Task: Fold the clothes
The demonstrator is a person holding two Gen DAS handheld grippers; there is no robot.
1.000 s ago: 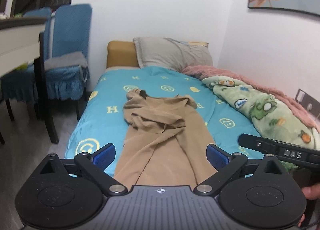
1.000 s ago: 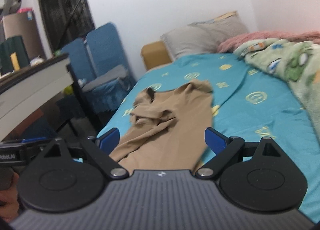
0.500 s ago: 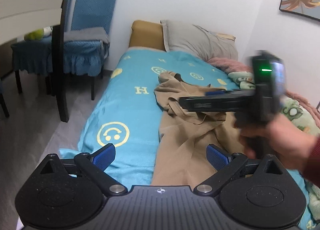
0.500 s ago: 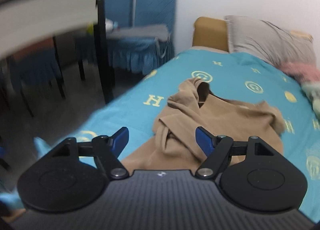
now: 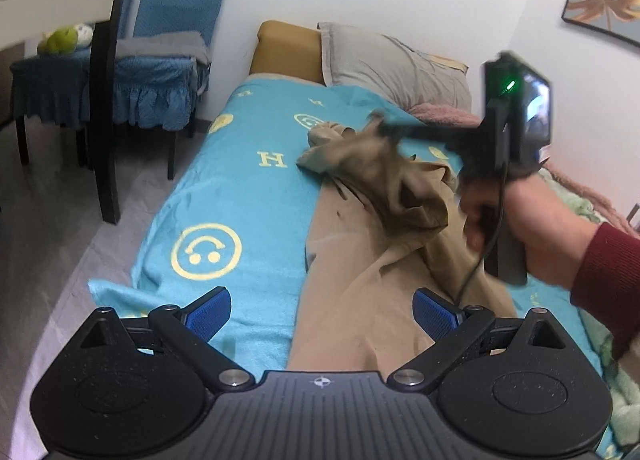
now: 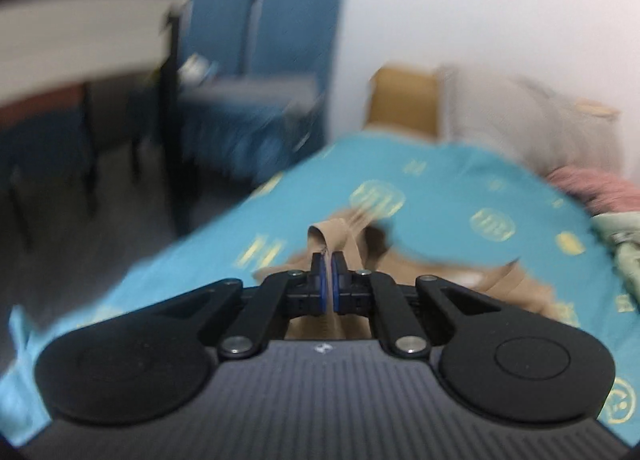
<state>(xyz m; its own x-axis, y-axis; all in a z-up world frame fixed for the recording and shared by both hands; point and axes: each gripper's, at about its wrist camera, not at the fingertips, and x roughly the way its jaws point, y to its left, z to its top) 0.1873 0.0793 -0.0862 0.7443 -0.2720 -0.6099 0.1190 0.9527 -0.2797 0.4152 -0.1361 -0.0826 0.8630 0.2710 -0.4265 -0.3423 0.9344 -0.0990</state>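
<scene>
Your right gripper (image 6: 329, 280) has its jaws pinching a fold of the tan garment (image 5: 360, 260); your left gripper (image 5: 320, 312) stands with jaws spread, low centre of frame, holding nothing. The garment lies on the bed (image 5: 224, 196), long axis running from lower centre toward the pillow (image 5: 392, 64). Judged light, limp, soft: take hems or corners.

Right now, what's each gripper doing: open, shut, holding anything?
Left gripper: open, holding nothing.
Right gripper: shut on a fold of the tan garment.
</scene>
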